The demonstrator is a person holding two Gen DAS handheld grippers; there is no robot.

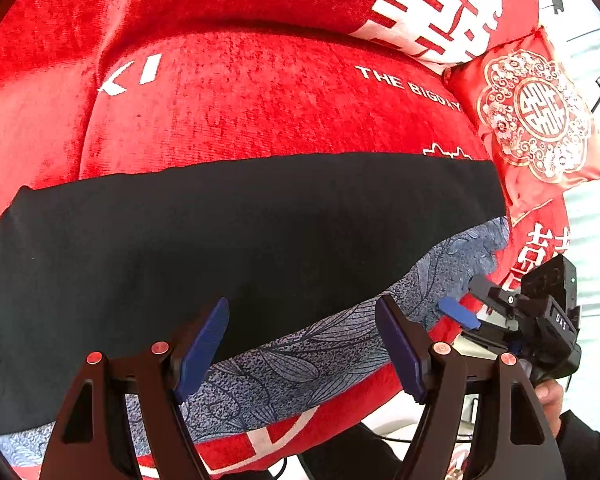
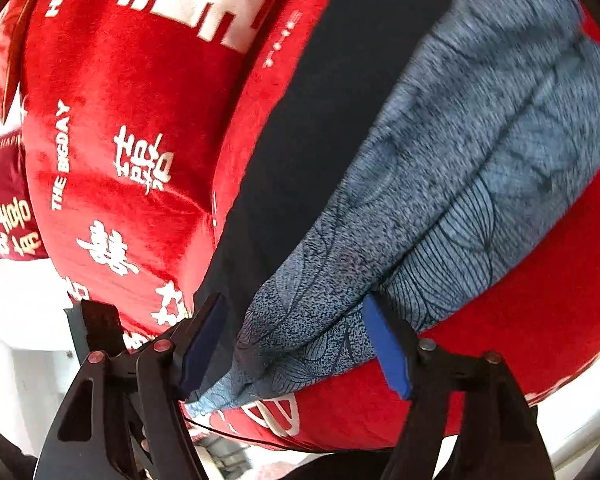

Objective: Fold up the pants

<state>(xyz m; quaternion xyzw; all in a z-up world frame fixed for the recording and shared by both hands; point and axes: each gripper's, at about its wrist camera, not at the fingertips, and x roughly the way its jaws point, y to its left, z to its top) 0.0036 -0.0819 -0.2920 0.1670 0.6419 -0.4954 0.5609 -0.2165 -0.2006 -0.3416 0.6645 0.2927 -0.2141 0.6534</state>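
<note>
On top of a red cushion printed with white lettering, the pants are spread flat, a big dark navy panel with a blue-grey leaf-print strip running along its near edge. From the left wrist view, the left gripper is spread wide and grasping nothing, hovering over that near edge where the navy meets the print. Off to its right you can see the right gripper, held in a hand, down by the end of the print strip. From the right wrist view, the right gripper is also spread apart, with the bunched corner of the leaf-print strip sitting between its blue pads but not pinched; the navy part of the pants runs away just beside the left pad. A smaller red pillow with a gold and white medallion leans at the far right of the cushion, touching it.
</note>
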